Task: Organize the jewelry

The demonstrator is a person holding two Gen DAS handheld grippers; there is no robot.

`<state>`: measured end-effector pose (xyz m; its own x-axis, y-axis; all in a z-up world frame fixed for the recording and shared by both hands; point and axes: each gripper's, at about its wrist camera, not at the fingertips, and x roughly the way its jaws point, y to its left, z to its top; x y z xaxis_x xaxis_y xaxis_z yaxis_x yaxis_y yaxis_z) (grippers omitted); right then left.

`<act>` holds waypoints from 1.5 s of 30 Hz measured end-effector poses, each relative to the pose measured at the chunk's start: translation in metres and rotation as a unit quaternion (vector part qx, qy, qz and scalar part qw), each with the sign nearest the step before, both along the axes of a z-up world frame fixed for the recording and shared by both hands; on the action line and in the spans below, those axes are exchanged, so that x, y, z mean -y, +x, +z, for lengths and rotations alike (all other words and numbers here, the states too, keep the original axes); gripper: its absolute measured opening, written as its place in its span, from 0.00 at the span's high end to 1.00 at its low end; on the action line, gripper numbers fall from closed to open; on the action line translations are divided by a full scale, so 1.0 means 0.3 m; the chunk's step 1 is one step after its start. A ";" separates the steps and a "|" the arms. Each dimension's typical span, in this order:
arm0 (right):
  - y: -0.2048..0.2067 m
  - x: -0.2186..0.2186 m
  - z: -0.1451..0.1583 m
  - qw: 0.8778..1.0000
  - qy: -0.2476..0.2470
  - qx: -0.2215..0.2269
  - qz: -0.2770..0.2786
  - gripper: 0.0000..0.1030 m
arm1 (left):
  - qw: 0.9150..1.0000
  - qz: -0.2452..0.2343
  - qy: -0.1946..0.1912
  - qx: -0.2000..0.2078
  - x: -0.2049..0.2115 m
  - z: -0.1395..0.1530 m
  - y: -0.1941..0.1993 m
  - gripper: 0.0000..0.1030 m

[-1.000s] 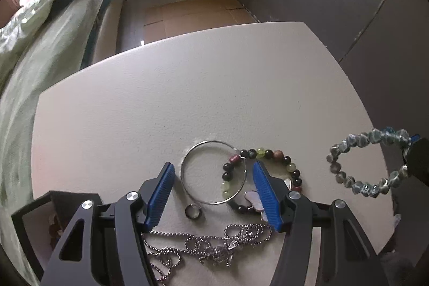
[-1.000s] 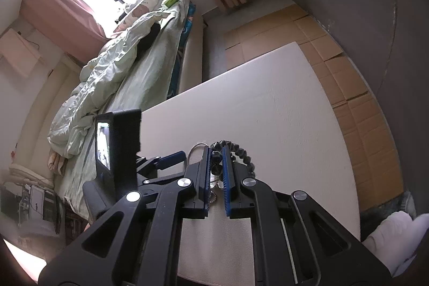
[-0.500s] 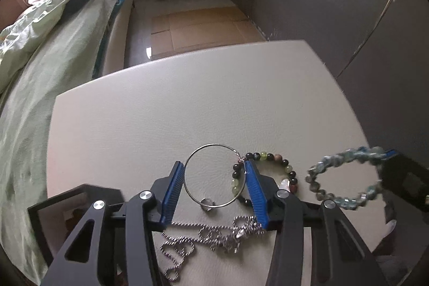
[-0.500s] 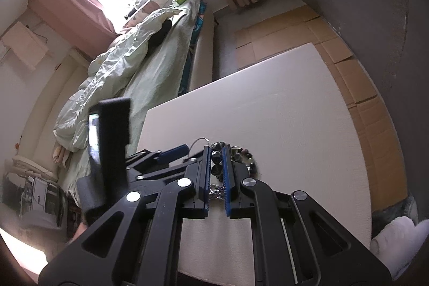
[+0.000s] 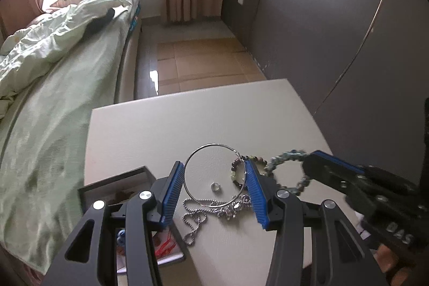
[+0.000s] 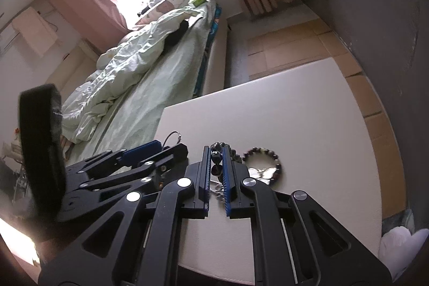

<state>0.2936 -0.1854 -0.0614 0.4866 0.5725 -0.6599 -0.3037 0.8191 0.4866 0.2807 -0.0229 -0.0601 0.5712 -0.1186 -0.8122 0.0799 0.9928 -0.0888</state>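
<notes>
Sorting barely begun: right gripper (image 6: pixel 216 152) clenched on blue-grey bead bracelet (image 5: pixel 288 168) above desk (image 5: pixel 187 125), left gripper (image 5: pixel 215 184) spread, while hoop (image 5: pixel 214 176), chain (image 5: pixel 203 211), ring (image 5: pixel 215 186) remain loose near the box (image 5: pixel 112 184) at desk's left edge.

Only readable marking: raised letters "SVD" or similar, seen upside down, on black body of right gripper (image 5: pixel 316 162) at right edge of left wrist view; exact reading uncertain. Red marks on white paper (image 5: pixel 167 245) inside box (image 5: pixel 112 178) at near left: too blurred to read.
</notes>
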 end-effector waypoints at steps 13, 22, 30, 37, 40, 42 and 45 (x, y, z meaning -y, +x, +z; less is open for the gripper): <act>-0.111 -0.161 0.096 0.998 0.001 0.038 0.040 0.91 | 0.999 0.033 0.009 0.011 -0.133 0.083 -0.127 0.56; -0.135 -0.223 0.107 0.998 -0.002 0.039 0.047 0.91 | 0.998 0.054 -0.012 -0.019 -0.237 0.047 -0.157 0.55; -0.157 -0.290 0.108 0.997 0.000 0.040 0.062 0.91 | 0.996 0.086 -0.031 -0.009 -0.343 0.066 -0.203 0.38; -0.149 -0.358 0.087 0.997 0.005 0.029 0.073 0.91 | 0.990 0.130 -0.056 -0.008 -0.452 0.053 -0.272 0.36; -0.147 -0.390 0.075 0.997 0.003 0.023 0.076 0.91 | 0.986 0.150 -0.067 -0.005 -0.496 0.053 -0.293 0.34; -0.142 -0.416 0.067 0.997 -0.004 0.021 0.078 0.91 | 0.985 0.157 -0.072 -0.002 -0.518 0.056 -0.300 0.32; -0.128 -0.442 0.050 0.997 -0.027 0.008 0.077 0.71 | 0.984 0.166 -0.066 0.004 -0.536 0.063 -0.309 0.24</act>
